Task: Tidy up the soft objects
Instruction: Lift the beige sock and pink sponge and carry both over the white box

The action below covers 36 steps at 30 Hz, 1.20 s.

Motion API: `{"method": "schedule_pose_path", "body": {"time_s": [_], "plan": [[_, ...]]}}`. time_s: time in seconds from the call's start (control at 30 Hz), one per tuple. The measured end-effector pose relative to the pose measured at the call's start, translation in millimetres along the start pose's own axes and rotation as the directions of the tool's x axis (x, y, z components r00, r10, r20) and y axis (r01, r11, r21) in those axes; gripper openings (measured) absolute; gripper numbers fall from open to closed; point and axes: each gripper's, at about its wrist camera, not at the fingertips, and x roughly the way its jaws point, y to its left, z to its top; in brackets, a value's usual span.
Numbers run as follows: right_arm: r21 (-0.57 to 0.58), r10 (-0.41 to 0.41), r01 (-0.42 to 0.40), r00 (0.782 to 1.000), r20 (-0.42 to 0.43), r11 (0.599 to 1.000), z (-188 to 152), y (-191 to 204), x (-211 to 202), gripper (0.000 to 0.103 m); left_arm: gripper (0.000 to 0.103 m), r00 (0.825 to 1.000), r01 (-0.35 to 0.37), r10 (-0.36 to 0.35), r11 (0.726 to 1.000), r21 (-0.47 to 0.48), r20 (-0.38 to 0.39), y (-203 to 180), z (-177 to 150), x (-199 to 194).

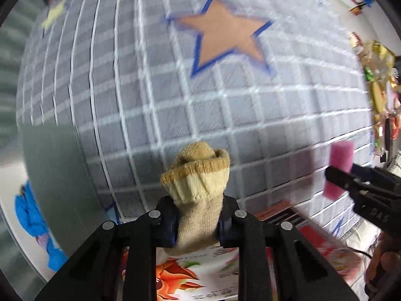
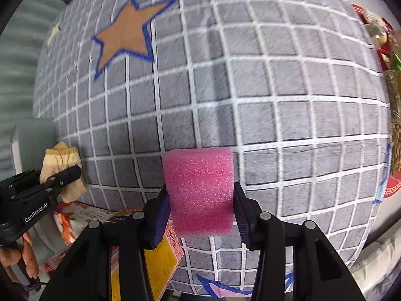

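Observation:
My left gripper [image 1: 196, 222] is shut on a rolled beige sock [image 1: 198, 188], whose cuff sticks out past the pads, lifted above the grey checked cloth [image 1: 250, 115]. In the right wrist view the same sock [image 2: 60, 165] shows at the left, held in the left gripper [image 2: 72, 173]. My right gripper [image 2: 201, 214] is shut on a pink foam block [image 2: 199, 190], the pads pressing on both its sides. That block [image 1: 339, 168] and the right gripper [image 1: 343, 178] appear at the right edge of the left wrist view.
An orange star with a blue outline [image 1: 223, 35] [image 2: 125, 35] is printed on the cloth. Printed boxes lie at the near edge [image 1: 195, 273] [image 2: 160, 263]. Cluttered packets line the right side [image 1: 378, 75]. A blue item [image 1: 32, 220] lies on the floor at the left.

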Motion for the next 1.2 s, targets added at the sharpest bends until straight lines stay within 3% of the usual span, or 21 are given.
{"method": "schedule_pose_path", "body": {"time_s": [0.2, 0.37, 0.5, 0.6, 0.8, 1.2], "plan": [[0.035, 0.012, -0.015, 0.996, 0.085, 0.999, -10.8, -12.4, -40.0, 0.048, 0.025, 0.989, 0.006, -0.025, 0.992, 0.126, 0.148, -46.0, 1.4, -50.1], [0.069, -0.003, -0.008, 0.987, 0.160, 0.998, -23.9, -31.5, -73.6, 0.048, 0.025, 0.972, 0.028, -0.076, 0.977, 0.212, 0.223, -62.4, 15.6, -88.2], [0.088, -0.029, 0.011, 0.979, 0.203, 0.996, -32.3, -36.9, -84.9, 0.048, 0.025, 0.959, 0.031, -0.112, 0.955, 0.296, 0.260, -88.9, 7.6, -109.2], [0.101, -0.054, 0.032, 0.973, 0.225, 0.994, -48.8, -38.2, -91.2, 0.048, 0.025, 0.951, 0.048, -0.154, 0.930, 0.365, 0.268, -108.8, -4.2, -119.4], [0.149, -0.089, 0.053, 0.965, 0.246, 0.987, -76.9, -48.0, -106.1, 0.048, 0.025, 0.938, 0.059, -0.229, 0.848, 0.527, 0.262, -152.3, -44.4, -134.2], [0.219, -0.122, 0.072, 0.967, 0.225, 0.973, -137.6, -57.4, -110.2, 0.048, 0.025, 0.939, 0.074, -0.290, 0.699, 0.711, 0.187, -178.9, -125.2, -144.6]]}}
